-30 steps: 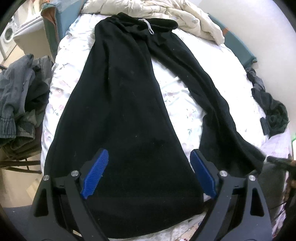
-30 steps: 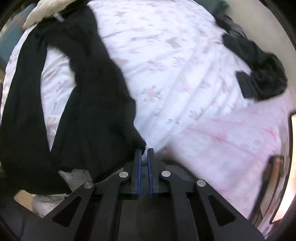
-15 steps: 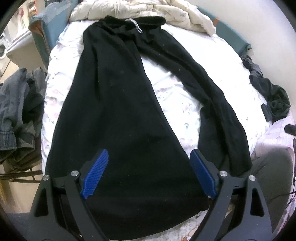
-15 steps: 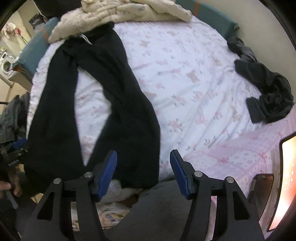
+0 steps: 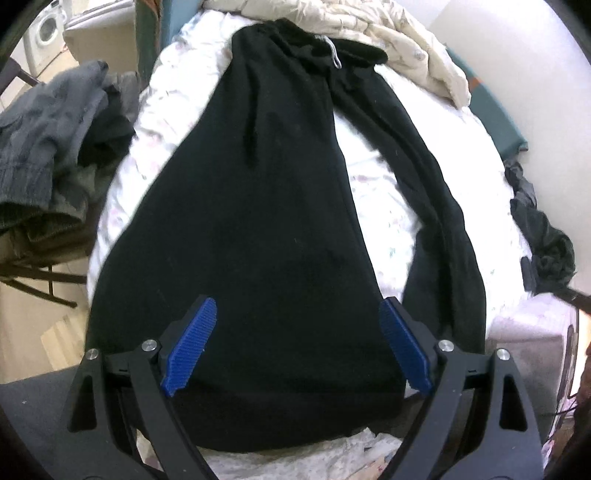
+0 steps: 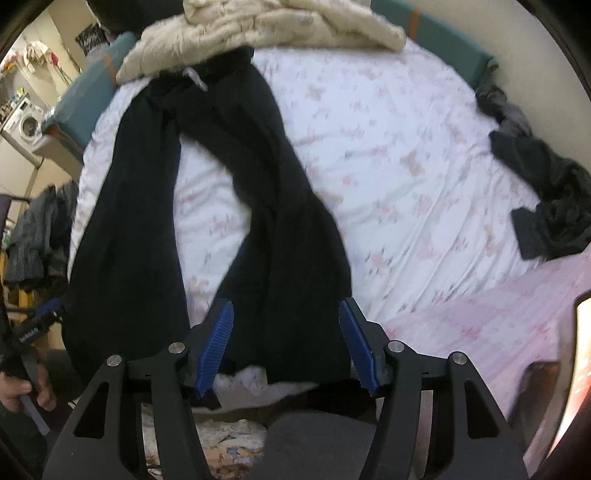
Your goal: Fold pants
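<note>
Black pants [image 5: 266, 206] lie spread flat on the bed, waistband with a grey drawstring at the far end, both legs running toward me. My left gripper [image 5: 297, 334] hangs open above the hem of the left leg, nothing between its blue pads. In the right wrist view the same pants [image 6: 288, 229] show both legs apart in a V. My right gripper [image 6: 286, 343] stands open over the hem of the right leg, its pads apart from the cloth. A hand [image 6: 22, 387] on the left gripper's handle shows at the far left.
The bed [image 6: 399, 147] has a white flowered sheet. A cream duvet [image 6: 258, 26] is bunched at its head. Dark clothes [image 6: 546, 206] lie at the bed's right edge. A chair with grey garments [image 5: 48, 147] stands left of the bed. A pink cover [image 6: 487, 332] lies at right.
My right gripper was shut at the hem of the right leg; it has opened, let go and drawn back and up. The left gripper stayed open and shifted slightly.
</note>
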### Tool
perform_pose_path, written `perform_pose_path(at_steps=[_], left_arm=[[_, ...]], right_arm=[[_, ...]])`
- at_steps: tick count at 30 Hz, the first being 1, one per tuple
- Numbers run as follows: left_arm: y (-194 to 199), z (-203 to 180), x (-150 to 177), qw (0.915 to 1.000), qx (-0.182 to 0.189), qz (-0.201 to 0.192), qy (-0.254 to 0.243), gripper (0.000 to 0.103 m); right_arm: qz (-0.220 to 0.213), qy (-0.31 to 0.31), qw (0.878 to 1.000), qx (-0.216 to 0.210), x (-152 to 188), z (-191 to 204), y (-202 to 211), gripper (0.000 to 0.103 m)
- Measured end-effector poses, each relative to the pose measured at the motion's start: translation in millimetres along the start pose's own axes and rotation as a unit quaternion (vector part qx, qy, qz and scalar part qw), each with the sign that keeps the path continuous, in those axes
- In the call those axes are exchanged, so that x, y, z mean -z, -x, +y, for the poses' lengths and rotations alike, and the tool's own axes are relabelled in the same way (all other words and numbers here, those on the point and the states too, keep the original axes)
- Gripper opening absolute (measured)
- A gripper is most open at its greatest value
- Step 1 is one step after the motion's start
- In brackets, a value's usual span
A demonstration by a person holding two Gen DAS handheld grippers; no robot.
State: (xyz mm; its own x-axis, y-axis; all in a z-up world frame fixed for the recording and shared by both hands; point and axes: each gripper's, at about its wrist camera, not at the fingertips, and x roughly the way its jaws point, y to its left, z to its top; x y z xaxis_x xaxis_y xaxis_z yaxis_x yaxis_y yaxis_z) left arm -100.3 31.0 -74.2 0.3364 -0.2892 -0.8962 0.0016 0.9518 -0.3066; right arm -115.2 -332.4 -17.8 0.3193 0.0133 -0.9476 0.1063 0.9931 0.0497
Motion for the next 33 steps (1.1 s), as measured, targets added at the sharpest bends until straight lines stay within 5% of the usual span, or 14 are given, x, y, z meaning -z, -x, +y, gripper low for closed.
perform_pose_path(at_steps=[7, 11, 12, 16, 19, 22, 24, 27, 28, 30, 33], left_arm=[[-17.2, -50.8, 35.8, 0.9971, 0.005, 0.025, -0.072, 0.088], [-22.5, -75.2, 39.3, 0.9922, -0.016, 0.007, -0.124, 0.088], [-22.5, -78.0, 38.6, 0.9911, -0.023, 0.001, -0.131, 0.088], [-26.2, -82.2, 33.7, 0.9871, -0.053, -0.021, -0.15, 0.088], [-41.8, -86.6, 27.4, 0.9887, -0.05, -0.005, -0.141, 0.088], [-76.4, -105.8, 21.1, 0.9912, -0.008, 0.037, -0.127, 0.088], [-104.8, -126.8, 22.9, 0.988, 0.006, 0.062, -0.141, 0.088], [-156.2, -164.1, 25.3, 0.9799, 0.001, 0.077, -0.184, 0.072], [-176.2, -176.5, 26.1, 0.9751, -0.02, 0.078, -0.206, 0.054], [-205.6, -193.2, 29.6, 0.9678, -0.033, 0.089, -0.233, 0.034], [-203.6, -210.7, 39.2, 0.9592, -0.035, 0.074, -0.271, 0.004]], right_arm=[[0.079, -0.007, 0.996, -0.044, 61.0, 8.9, -96.9, 0.062], [0.094, 0.034, 0.995, 0.008, 76.9, 22.0, -152.8, 0.06], [0.088, 0.039, 0.995, 0.016, 76.0, 21.2, -160.0, 0.052], [0.067, 0.048, 0.996, 0.025, 61.0, 7.8, -152.5, 0.004], [0.004, 0.034, 0.994, 0.104, 50.2, -19.4, -122.0, 0.003], [-0.041, -0.061, 0.989, 0.132, 48.8, -70.3, -94.3, 0.003], [-0.049, -0.046, 0.985, 0.161, 55.7, -71.2, -92.9, 0.003], [-0.054, -0.042, 0.984, 0.166, 62.3, -73.6, -94.4, 0.003], [-0.057, -0.044, 0.984, 0.164, 63.2, -77.6, -93.0, 0.003], [-0.059, -0.029, 0.983, 0.172, 60.4, -70.6, -93.7, 0.003], [-0.066, -0.016, 0.982, 0.178, 55.8, -63.3, -94.9, 0.003]])
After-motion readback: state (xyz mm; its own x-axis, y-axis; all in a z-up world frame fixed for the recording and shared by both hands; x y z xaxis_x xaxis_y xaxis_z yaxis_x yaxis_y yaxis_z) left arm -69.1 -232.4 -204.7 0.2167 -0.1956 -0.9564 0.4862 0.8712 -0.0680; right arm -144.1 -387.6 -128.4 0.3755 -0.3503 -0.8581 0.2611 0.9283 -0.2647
